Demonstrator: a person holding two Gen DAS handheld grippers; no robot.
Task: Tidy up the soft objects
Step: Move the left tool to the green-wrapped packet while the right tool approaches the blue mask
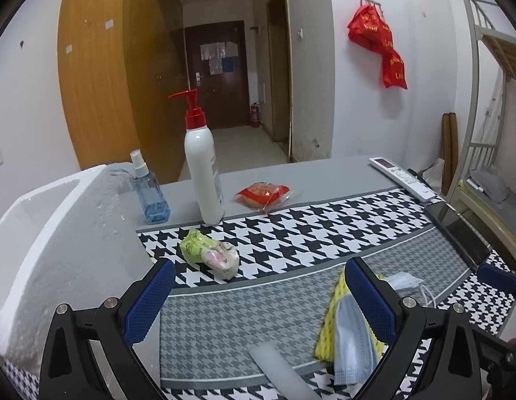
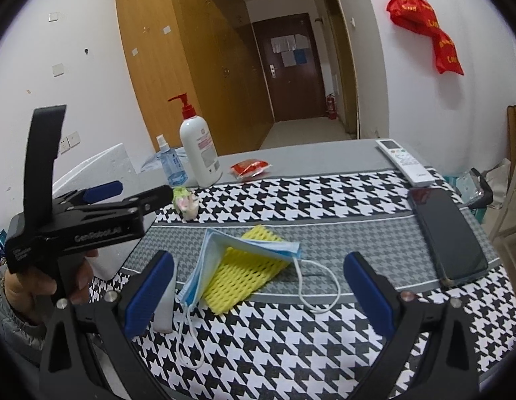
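A blue face mask point(image 2: 224, 250) lies draped over a yellow foam net point(image 2: 248, 273) on the houndstooth cloth point(image 2: 291, 350); both show in the left wrist view, mask point(image 1: 352, 340) and net point(image 1: 327, 326). A green and pink tissue pack point(image 1: 209, 253) lies further back, also in the right wrist view point(image 2: 186, 203). A white foam strip point(image 1: 277, 366) lies near the front. A white foam box point(image 1: 41, 240) stands at the left. My left gripper point(image 1: 258, 286) is open and empty, above the cloth beside the mask. My right gripper point(image 2: 258, 283) is open and empty, straddling the mask and net.
A white pump bottle point(image 1: 204, 166), a blue spray bottle point(image 1: 151, 193) and a red snack packet point(image 1: 262, 193) stand at the back. A remote point(image 2: 404, 160) and a phone point(image 2: 447, 233) lie at the right. A bunk bed frame point(image 1: 484, 100) is beyond the table's right edge.
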